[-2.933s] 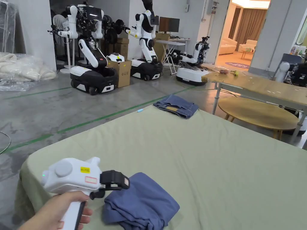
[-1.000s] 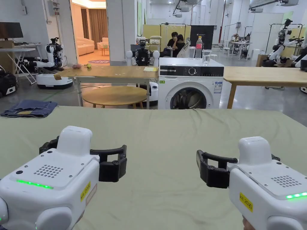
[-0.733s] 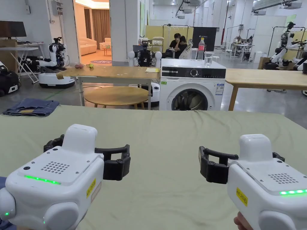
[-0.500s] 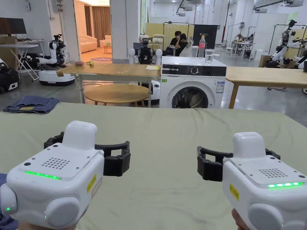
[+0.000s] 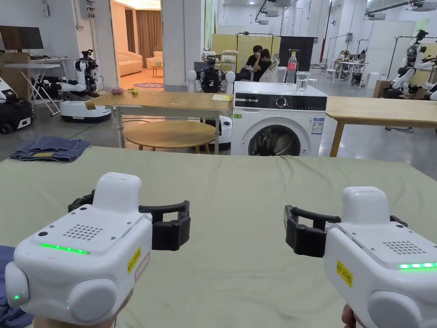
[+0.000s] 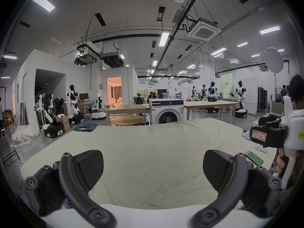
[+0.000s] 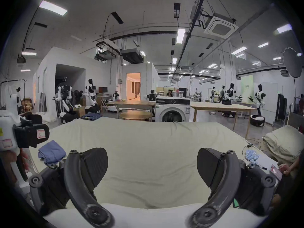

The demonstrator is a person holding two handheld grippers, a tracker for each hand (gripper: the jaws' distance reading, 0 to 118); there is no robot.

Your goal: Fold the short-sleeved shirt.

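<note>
A blue shirt (image 7: 51, 152) lies bundled on the pale green sheet (image 5: 239, 192) near the bed's near left corner. A sliver of the blue shirt (image 5: 6, 299) shows at the head view's bottom left. My left gripper (image 5: 128, 213) hovers over the sheet, to the right of the shirt, its jaws wide apart and empty. My right gripper (image 5: 345, 222) hangs level with it farther right, also open and empty. The left gripper (image 6: 153, 169) and the right gripper (image 7: 152, 167) each frame bare sheet between their jaws.
Folded jeans (image 5: 50, 149) lie at the bed's far left corner. Past the bed stand a round wooden table (image 5: 170, 133), a washing machine (image 5: 277, 119) and long wooden tables. A green phone (image 6: 254, 157) and a pillow (image 7: 283, 142) lie at the right side.
2.9 s ago the left gripper hovered beside the blue shirt at the bed's corner. The head view has since turned to the front, and both open grippers have barely shifted over the last second.
</note>
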